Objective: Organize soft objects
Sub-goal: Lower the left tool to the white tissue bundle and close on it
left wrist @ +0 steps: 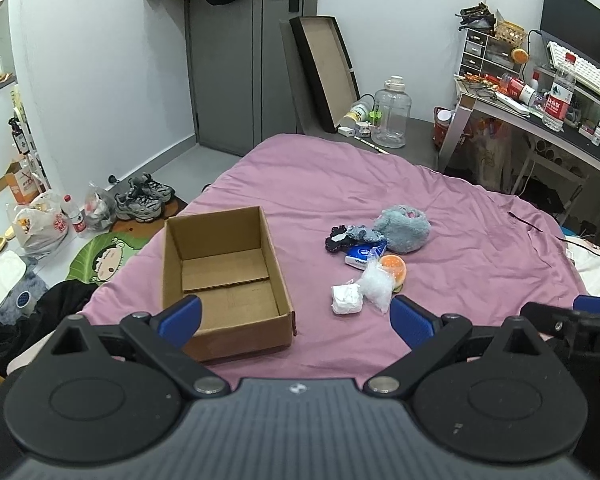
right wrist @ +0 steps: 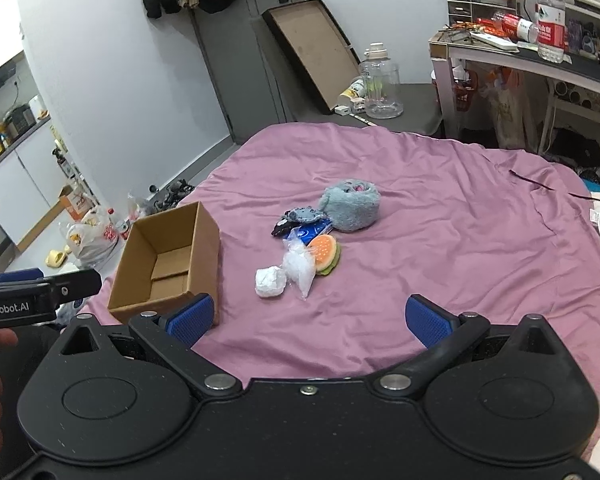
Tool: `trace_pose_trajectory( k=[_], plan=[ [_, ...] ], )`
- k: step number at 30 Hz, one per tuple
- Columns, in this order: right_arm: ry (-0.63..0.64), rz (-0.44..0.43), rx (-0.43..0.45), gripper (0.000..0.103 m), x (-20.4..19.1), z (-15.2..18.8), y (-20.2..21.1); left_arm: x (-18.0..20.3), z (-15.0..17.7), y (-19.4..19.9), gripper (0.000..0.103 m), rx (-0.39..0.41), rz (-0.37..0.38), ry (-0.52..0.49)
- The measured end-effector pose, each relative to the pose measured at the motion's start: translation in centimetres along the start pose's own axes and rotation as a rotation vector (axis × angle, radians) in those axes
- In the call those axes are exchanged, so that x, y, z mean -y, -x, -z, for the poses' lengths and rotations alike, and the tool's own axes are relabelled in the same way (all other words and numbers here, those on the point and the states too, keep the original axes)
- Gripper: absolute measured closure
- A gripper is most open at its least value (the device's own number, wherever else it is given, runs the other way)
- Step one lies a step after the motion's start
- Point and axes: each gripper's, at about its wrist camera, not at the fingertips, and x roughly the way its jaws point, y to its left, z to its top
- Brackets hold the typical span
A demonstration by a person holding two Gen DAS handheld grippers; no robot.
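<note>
Cardboard box (left wrist: 224,276) (bare inside) beside soft pile (left wrist: 374,256); tongs wide.

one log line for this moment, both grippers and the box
left gripper open | right gripper open | brown cardboard box empty | soft items on purple bedsheet, none grasped

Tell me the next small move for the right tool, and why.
Probably ease the right tool forward and down toward the white wad. Both tools are open and hold nothing, the cardboard box looks empty, and the wad is the nearest piece of the pile on the purple sheet, with open cloth on its near side.
</note>
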Motion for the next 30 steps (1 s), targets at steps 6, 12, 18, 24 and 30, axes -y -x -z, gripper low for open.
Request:
trace_pose_trajectory(
  k=[6, 12, 18, 24, 30],
  plan=[
    [-0.073, -0.01, -0.004, 0.0, 1.7, -0.5, -1.8, 0.3, -0.5, -2.1, 0.004, -0.001, 0.002, 0.007],
    [-0.087, -0.018, -0.023, 0.005, 2.2, -1.2, -4.2, 0.4, -1.0, -4.9, 0.006, -0.026, 0.02, 0.021],
    [-0.137, -0.056, -0.073, 0.012, 2.9, -1.7, -7.1, 0.6, -1.5, -7.6, 0.009, -0.067, 0.044, 0.038],
    [-0.192, -0.119, -0.11, 0.02, 3.8, -2.0, -9.7, 1.2, -1.8, -10.1, 0.013, -0.11, 0.057, 0.046],
    [-0.329, -0.228, -0.162, 0.033, 5.6, -1.5, -13.0, 2.4, -2.1, -12.4, 0.024, -0.15, 0.075, 0.028]
  ],
)
